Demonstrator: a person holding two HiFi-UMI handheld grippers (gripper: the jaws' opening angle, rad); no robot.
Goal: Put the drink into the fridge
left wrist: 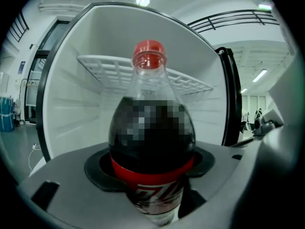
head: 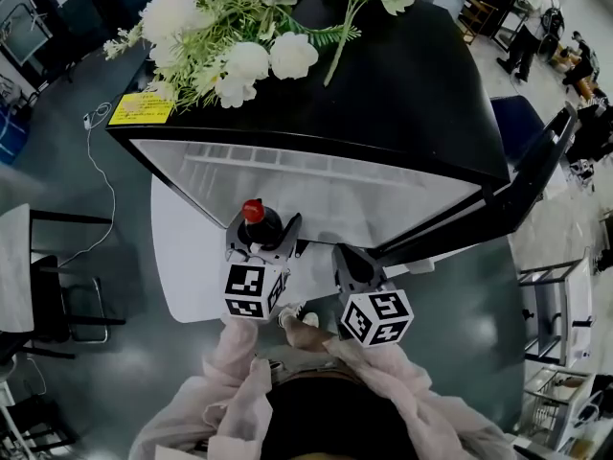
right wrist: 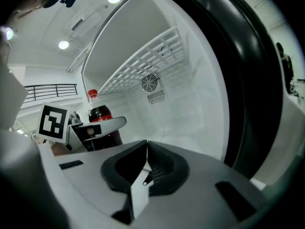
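1. The left gripper (head: 261, 236) pinched the cola bottle (left wrist: 151, 137) upright, just in front of the open fridge (head: 402, 94).
2. The right gripper (right wrist: 144, 168) had its jaws pressed together, empty, beside the left one.

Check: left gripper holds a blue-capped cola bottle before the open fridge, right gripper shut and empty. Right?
No: the cap is red, not blue, per the left gripper view. The rest holds: left gripper on the bottle, fridge open, right gripper shut, empty.
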